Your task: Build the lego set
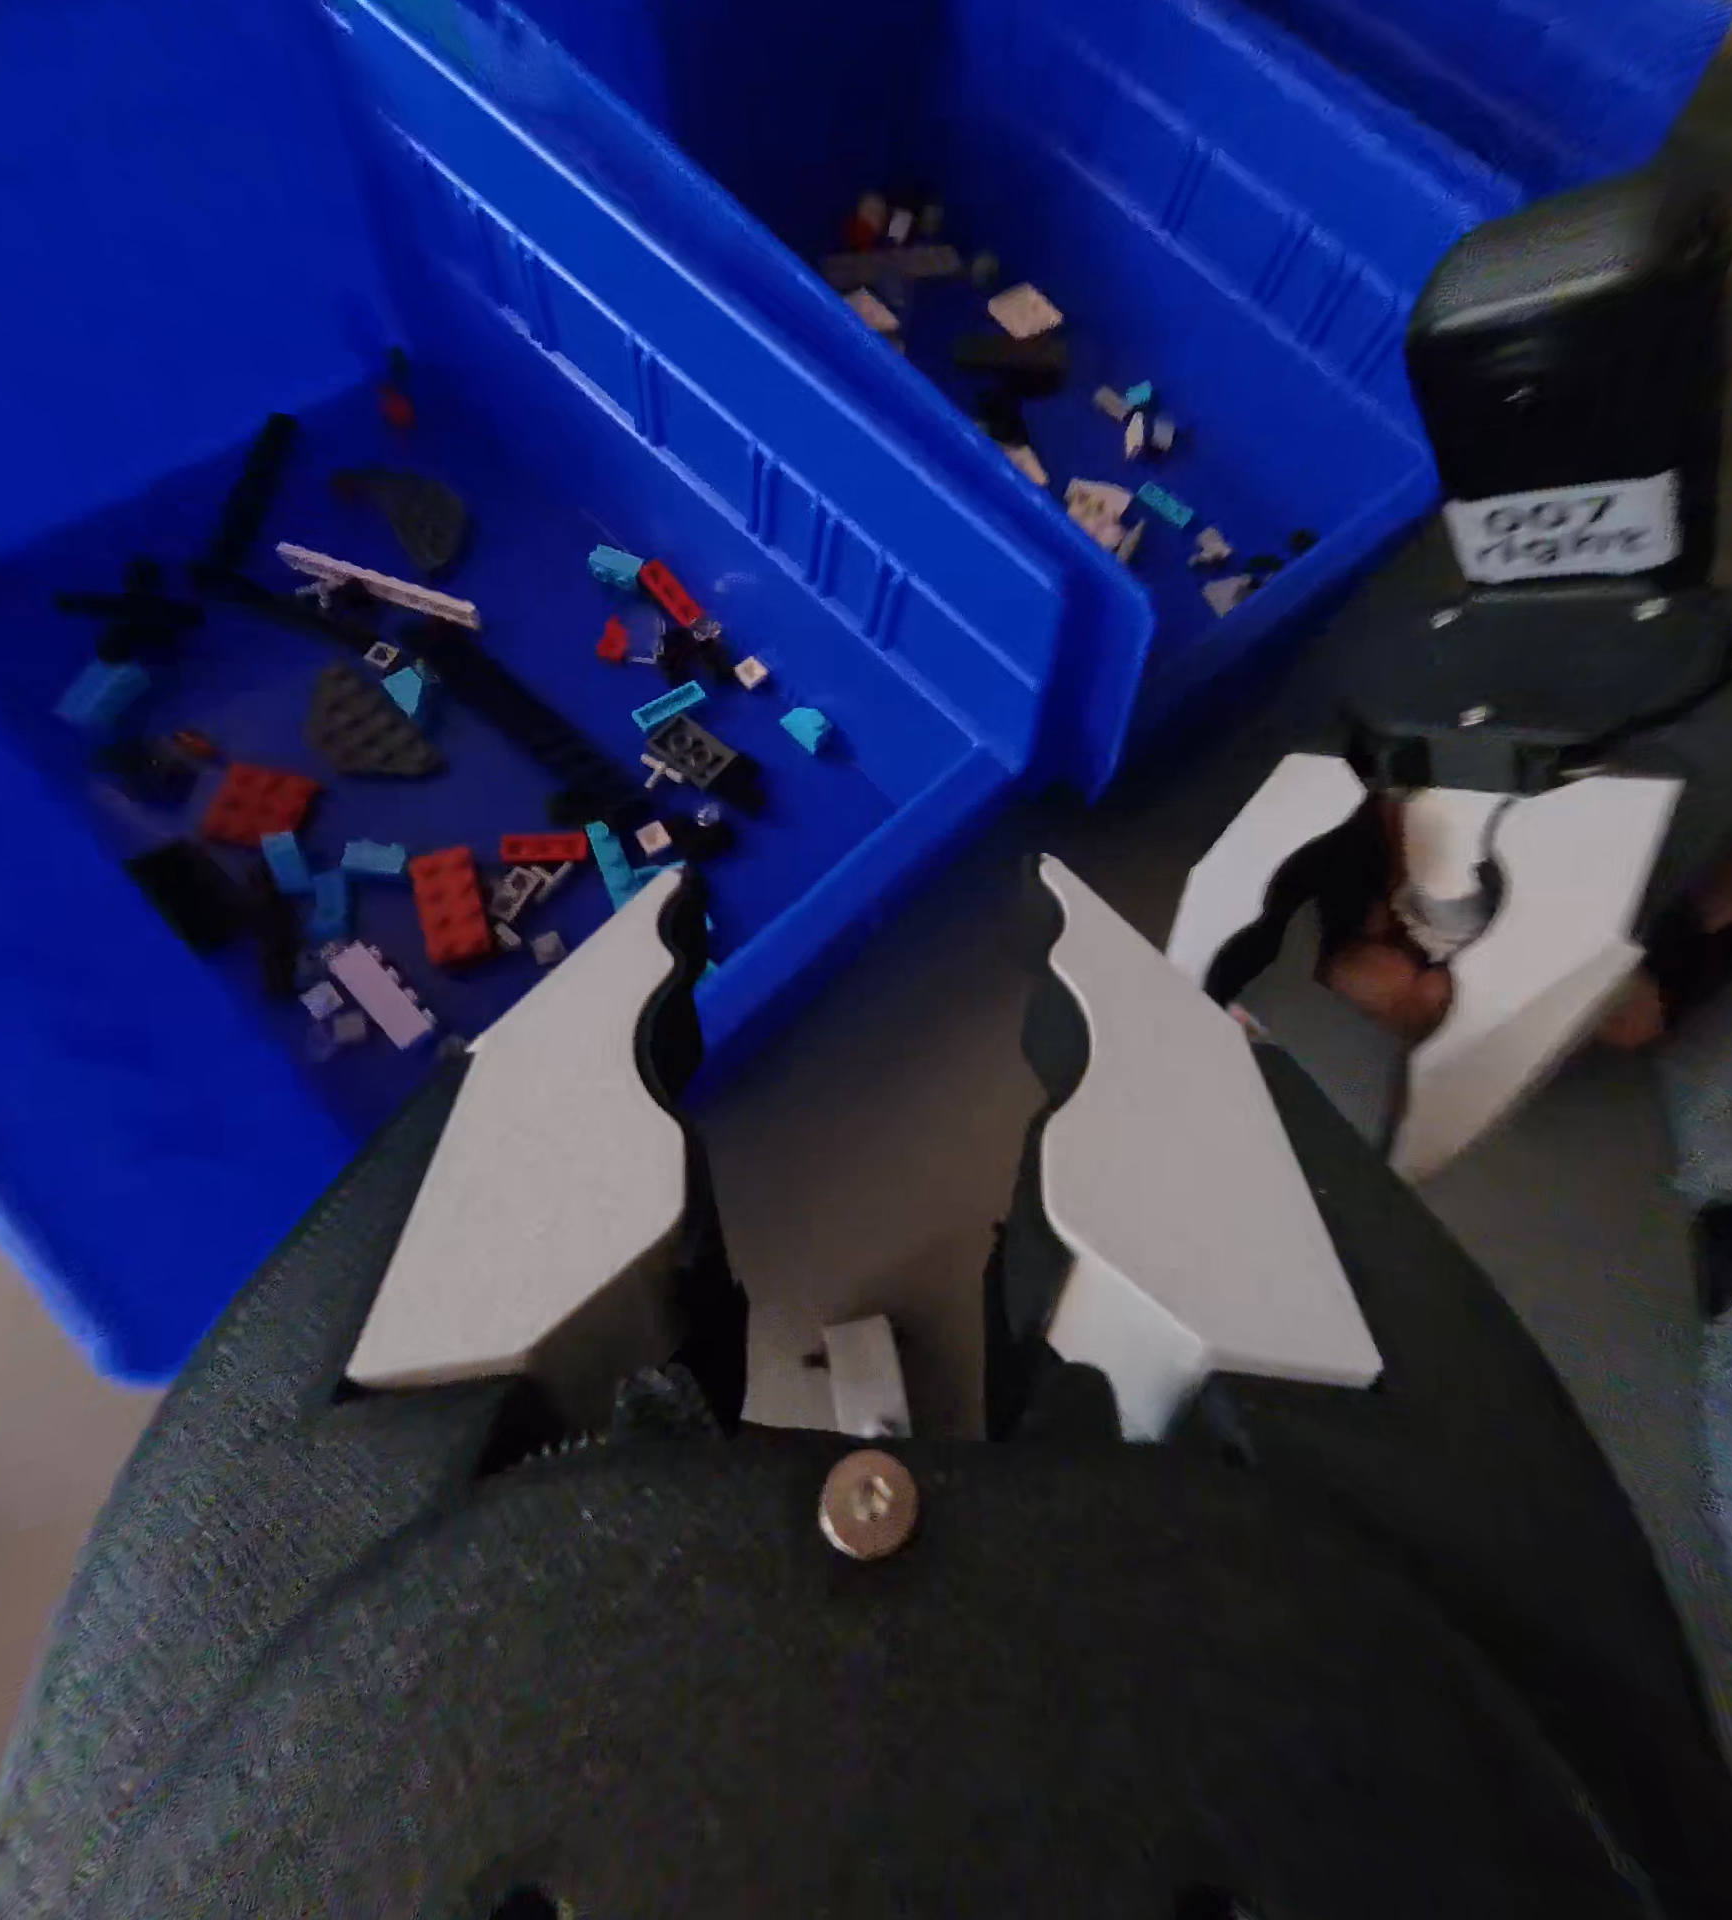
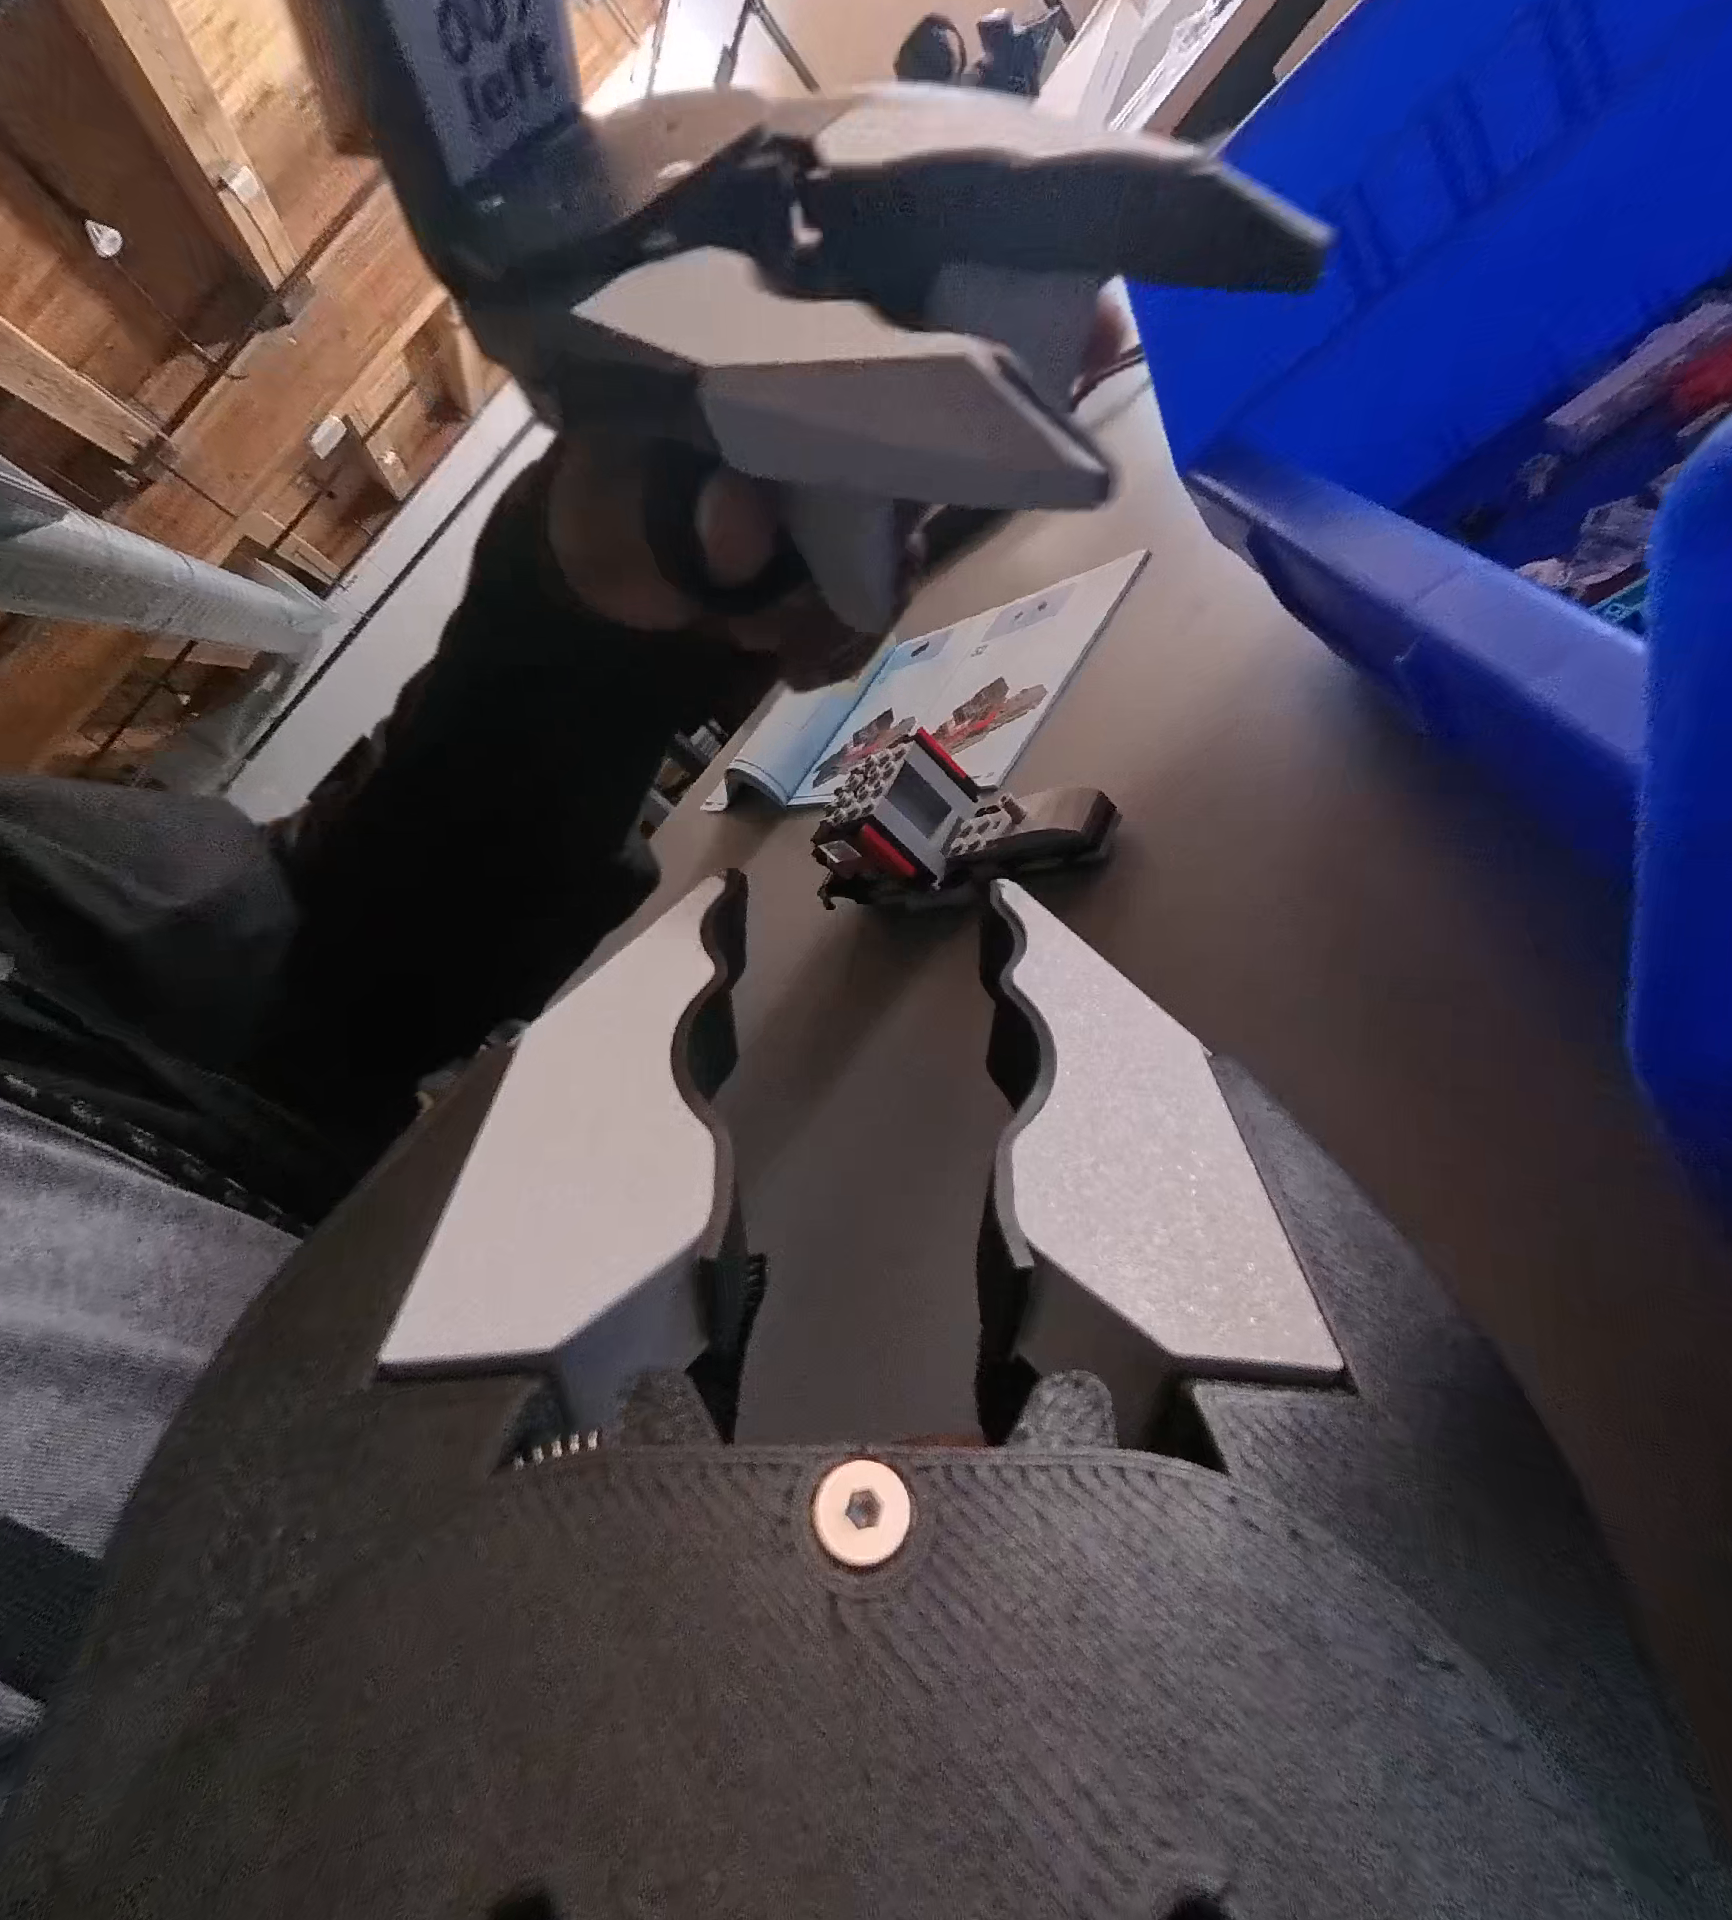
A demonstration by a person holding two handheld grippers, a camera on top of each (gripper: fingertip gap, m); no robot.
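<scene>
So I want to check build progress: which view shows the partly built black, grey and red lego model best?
The right wrist view: the partly built lego model sits on the dark table just beyond the open jaws. The left wrist view doesn't show it.

A dark desk point(image 2: 1205, 935) spreads beyond the jaws. Far off to their left rise a wooden plank wall point(image 2: 41, 312) and a grey pipe point(image 2: 93, 582), with bright light falling behind.

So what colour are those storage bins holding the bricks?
Bright blue bins, clearest in the left wrist view.
</scene>
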